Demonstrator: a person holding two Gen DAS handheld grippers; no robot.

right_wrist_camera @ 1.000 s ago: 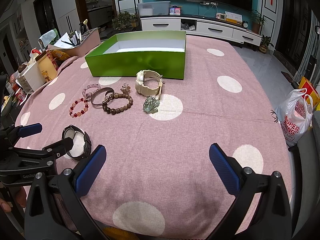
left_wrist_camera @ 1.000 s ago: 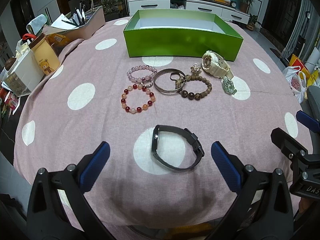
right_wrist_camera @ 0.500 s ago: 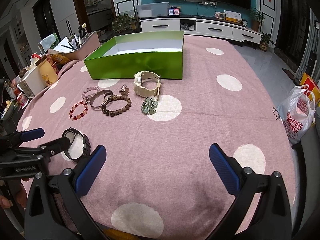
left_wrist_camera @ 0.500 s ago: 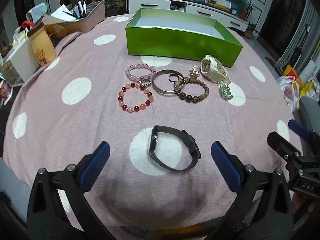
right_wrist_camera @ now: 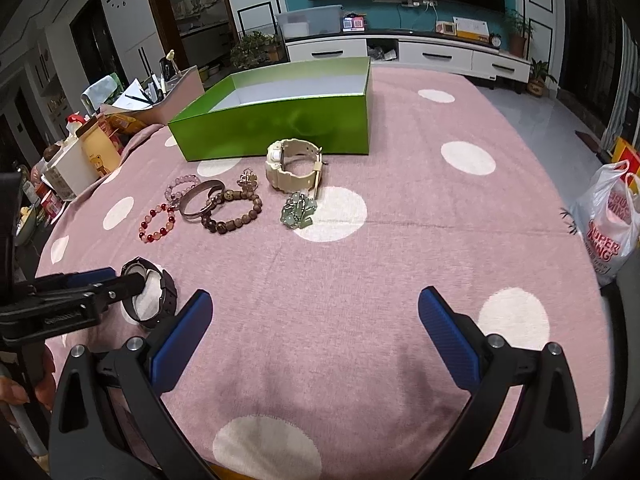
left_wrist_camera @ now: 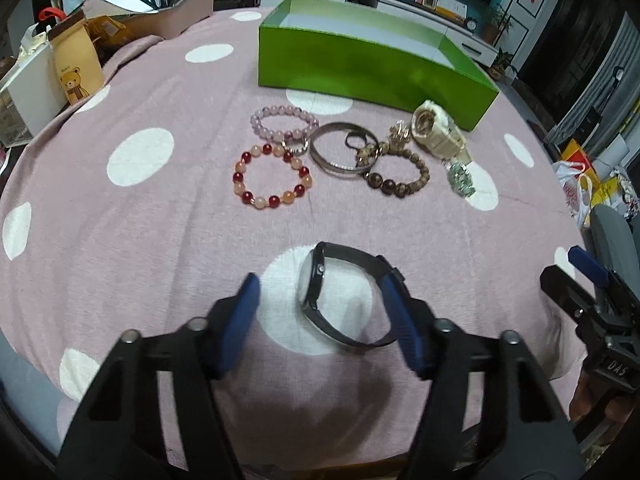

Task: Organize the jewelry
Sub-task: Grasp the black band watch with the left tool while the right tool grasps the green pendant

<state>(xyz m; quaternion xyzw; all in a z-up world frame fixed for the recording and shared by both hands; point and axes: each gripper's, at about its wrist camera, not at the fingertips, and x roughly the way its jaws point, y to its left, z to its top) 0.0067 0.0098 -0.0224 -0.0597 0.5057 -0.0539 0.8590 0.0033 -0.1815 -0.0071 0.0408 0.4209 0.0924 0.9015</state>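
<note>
A black watch (left_wrist_camera: 344, 292) lies on its side on the pink dotted tablecloth; it also shows in the right wrist view (right_wrist_camera: 150, 294). My left gripper (left_wrist_camera: 324, 320) is open, its blue pads on either side of the watch, the right pad touching the strap. Beyond lie a red bead bracelet (left_wrist_camera: 272, 176), a pink bead bracelet (left_wrist_camera: 284, 122), a metal bangle (left_wrist_camera: 344, 154), a brown bead bracelet (left_wrist_camera: 398, 174), a cream watch (left_wrist_camera: 438, 134) and a green pendant (left_wrist_camera: 460, 178). An open green box (left_wrist_camera: 368, 64) stands behind them. My right gripper (right_wrist_camera: 316, 332) is open and empty over bare cloth.
A bear-print bag (left_wrist_camera: 76, 64), a white box (left_wrist_camera: 24, 92) and a tray of papers and pens (left_wrist_camera: 160, 4) crowd the table's far left. A plastic shopping bag (right_wrist_camera: 612, 224) sits off the table's right edge.
My left gripper has moved forward and down around the black watch, and its jaws have narrowed from wide open. The right gripper has barely moved.
</note>
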